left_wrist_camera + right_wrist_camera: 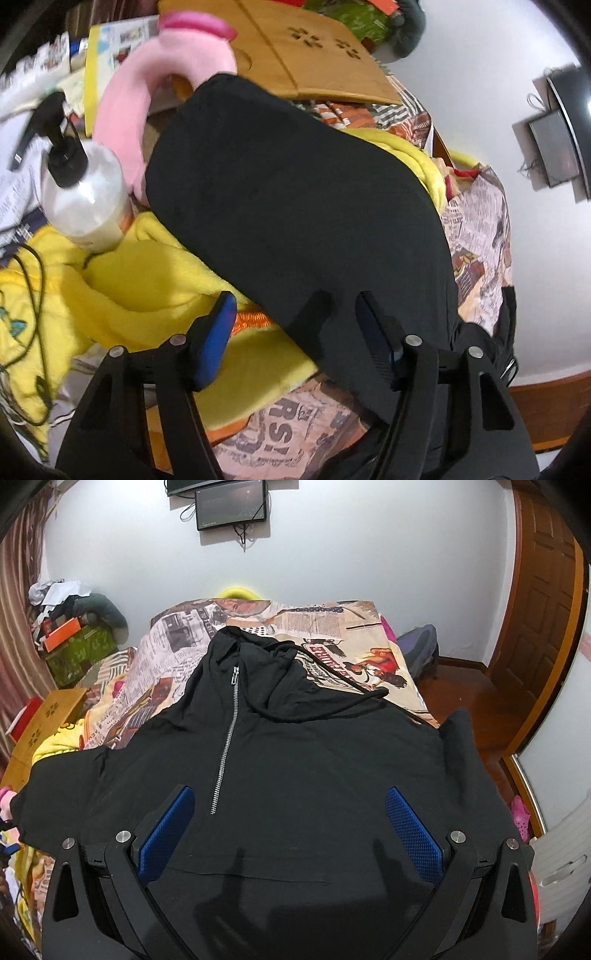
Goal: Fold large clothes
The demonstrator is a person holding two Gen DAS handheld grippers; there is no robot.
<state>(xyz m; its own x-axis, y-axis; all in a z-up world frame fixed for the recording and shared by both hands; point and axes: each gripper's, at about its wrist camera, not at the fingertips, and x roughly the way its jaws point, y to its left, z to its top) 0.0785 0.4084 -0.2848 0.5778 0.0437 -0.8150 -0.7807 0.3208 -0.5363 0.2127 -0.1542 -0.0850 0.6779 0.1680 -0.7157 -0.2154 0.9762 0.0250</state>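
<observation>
both textured blue-padded grippers, left gripper and right gripper, gape over soft black hoodie.

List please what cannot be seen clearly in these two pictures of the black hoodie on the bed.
- Right wrist view: the black hoodie's hem is covered by the right gripper.
- Right wrist view: its left sleeve end is cut off by the image edge.
- Left wrist view: the left gripper frame hides the cloth below it.
- Left wrist view: the pump bottle is blurred; any label is unreadable.
</observation>
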